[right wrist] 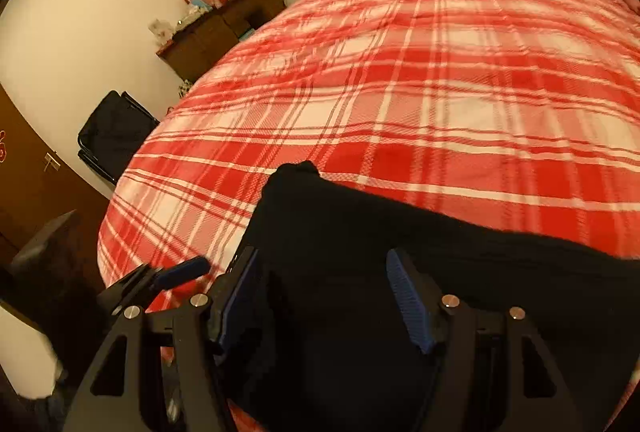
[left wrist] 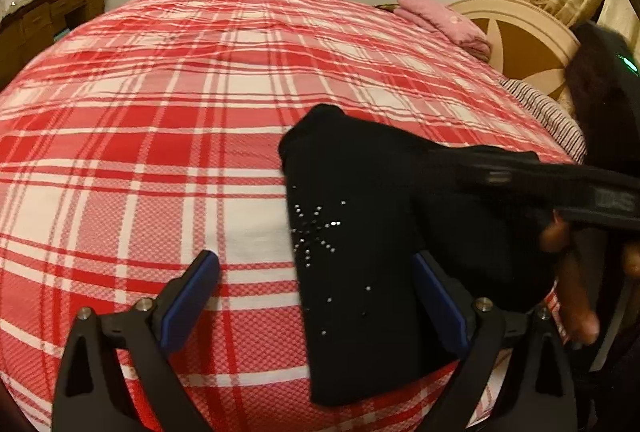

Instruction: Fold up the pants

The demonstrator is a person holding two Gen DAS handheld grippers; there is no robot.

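Black pants (left wrist: 372, 232) with small rhinestones lie folded in a bundle on the red plaid bed (left wrist: 160, 111). My left gripper (left wrist: 316, 284) is open just above the bed, its right finger over the pants' left edge, its left finger over bare cover. In the right wrist view the pants (right wrist: 360, 232) fill the bottom centre. My right gripper (right wrist: 320, 296) is open with its blue pads on either side of the black cloth, not closed on it. The right gripper's body (left wrist: 560, 183) crosses the right of the left wrist view. The left gripper's finger (right wrist: 180, 272) shows at lower left.
A pink folded blanket (left wrist: 444, 23) and a striped pillow (left wrist: 548, 115) lie by the round headboard (left wrist: 516, 31) at the far right. A dark wooden desk (right wrist: 216, 31) with bags stands beyond the bed. A black suitcase (right wrist: 112, 131) and a brown door (right wrist: 24, 171) are at left.
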